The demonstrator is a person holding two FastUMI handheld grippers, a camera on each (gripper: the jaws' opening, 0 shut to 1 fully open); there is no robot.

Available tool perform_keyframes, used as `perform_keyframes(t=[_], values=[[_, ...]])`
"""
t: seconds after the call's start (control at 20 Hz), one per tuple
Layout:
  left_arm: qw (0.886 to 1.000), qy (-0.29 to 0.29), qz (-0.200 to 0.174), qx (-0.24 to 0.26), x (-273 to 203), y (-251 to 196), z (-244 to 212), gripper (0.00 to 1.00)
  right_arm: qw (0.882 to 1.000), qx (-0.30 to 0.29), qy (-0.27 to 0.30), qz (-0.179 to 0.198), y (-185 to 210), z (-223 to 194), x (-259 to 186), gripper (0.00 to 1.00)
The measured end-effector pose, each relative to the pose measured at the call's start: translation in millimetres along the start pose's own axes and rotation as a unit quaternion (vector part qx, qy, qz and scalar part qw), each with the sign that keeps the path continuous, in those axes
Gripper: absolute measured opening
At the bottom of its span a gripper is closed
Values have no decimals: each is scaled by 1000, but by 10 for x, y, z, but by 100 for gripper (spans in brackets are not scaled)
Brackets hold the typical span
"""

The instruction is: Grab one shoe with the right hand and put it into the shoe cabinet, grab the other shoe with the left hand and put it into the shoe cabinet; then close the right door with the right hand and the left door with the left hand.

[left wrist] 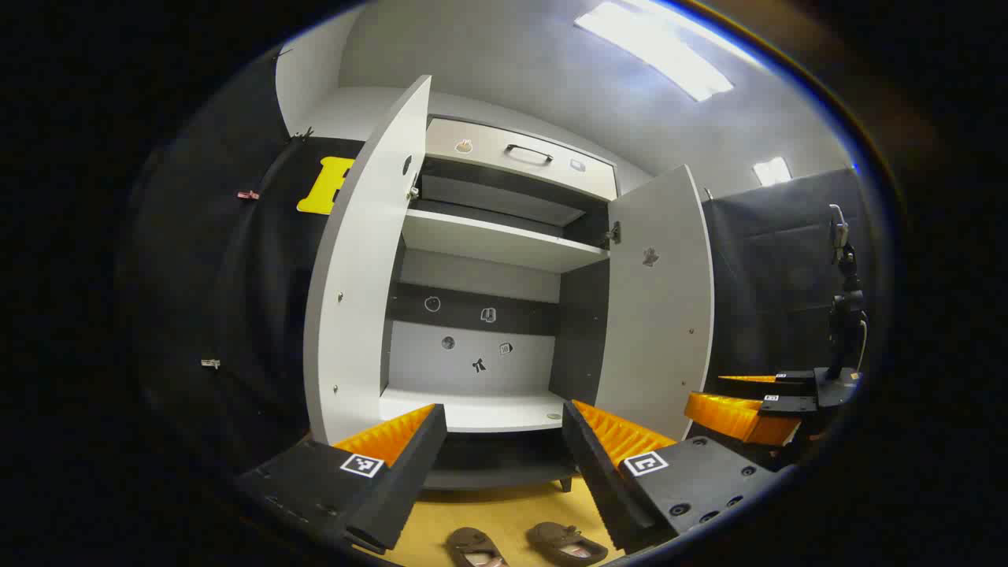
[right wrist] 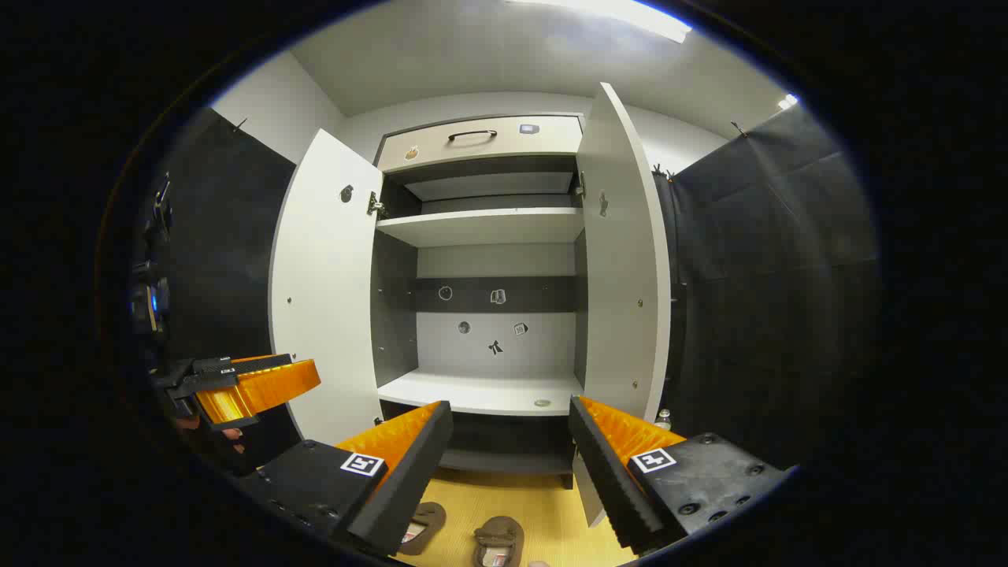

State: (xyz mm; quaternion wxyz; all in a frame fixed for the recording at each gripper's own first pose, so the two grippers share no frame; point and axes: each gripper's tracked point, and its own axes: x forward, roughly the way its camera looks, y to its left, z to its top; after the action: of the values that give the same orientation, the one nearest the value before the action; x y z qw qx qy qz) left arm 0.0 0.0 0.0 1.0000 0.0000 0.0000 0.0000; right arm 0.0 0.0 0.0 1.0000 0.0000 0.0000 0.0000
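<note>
Both grippers, left (left wrist: 504, 465) and right (right wrist: 510, 465), wide open, empty. Two brown soft slip-on shoes (right wrist: 498, 542) below jaws: light, floppy; pinch heel rim.

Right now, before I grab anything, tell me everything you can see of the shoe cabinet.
The shoe cabinet stands upright on the yellow floor, pale grey boards with a darker inside. Both doors are swung wide open. A drawer with a dark handle tops it. Its shelves hold no shoes; small stickers dot the back panel. Neither gripper touches it.
</note>
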Motion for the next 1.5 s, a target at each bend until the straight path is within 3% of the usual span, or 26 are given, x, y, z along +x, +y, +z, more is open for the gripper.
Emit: perform_keyframes(t=[0.25,0.45,0.95,1.5], values=[[999,1,2,48,52,-20,12,94,1000,-6,10,7,47,-77,64,98],[999,8,-12,28,103,-64,-47,94,1000,-13,13,9,59,-98,84,98],[1000,15,-3,25,160,101,-113,94,999,-11,30,7,96,-287,159,98],[999,31,0,23,167,388,-234,94,983,4,183,17,371,-1819,159,98]])
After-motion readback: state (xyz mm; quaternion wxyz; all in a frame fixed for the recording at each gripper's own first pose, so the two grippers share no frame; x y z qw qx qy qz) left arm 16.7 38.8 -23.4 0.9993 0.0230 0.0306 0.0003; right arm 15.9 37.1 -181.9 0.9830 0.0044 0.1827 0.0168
